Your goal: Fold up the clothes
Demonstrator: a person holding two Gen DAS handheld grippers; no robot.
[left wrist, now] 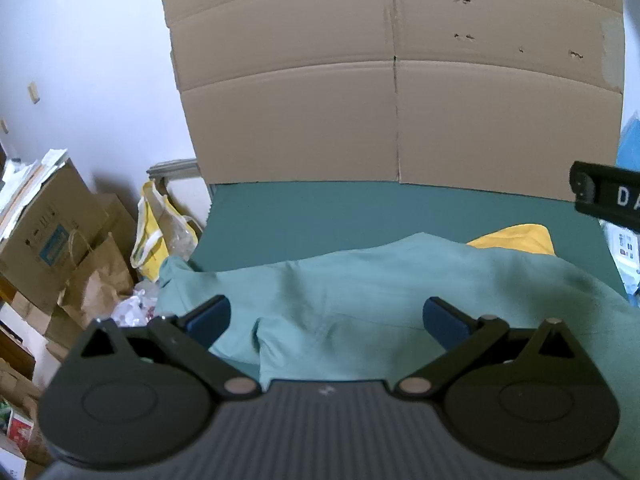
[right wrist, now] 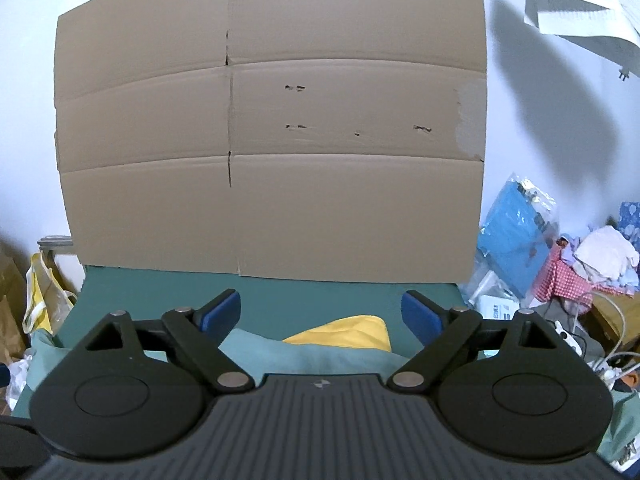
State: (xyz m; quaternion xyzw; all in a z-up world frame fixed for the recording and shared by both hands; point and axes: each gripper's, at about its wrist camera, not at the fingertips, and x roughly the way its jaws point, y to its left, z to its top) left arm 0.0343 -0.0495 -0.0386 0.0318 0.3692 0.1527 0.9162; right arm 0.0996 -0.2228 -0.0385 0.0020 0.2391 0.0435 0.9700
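Both the left gripper (left wrist: 326,316) and right gripper (right wrist: 321,312) hover with jaws apart, empty, above the green garment (left wrist: 360,292), positioned for grasping.

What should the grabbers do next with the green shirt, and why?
Probably lower the left gripper and pinch the near edge of the green shirt. Both the left and the right gripper are open and hold nothing, and the shirt lies rumpled and unfolded on the table.

Cardboard sheet (right wrist: 272,152) against white wall (left wrist: 80,60), paper bag (left wrist: 100,276), yellow bag (left wrist: 150,232)
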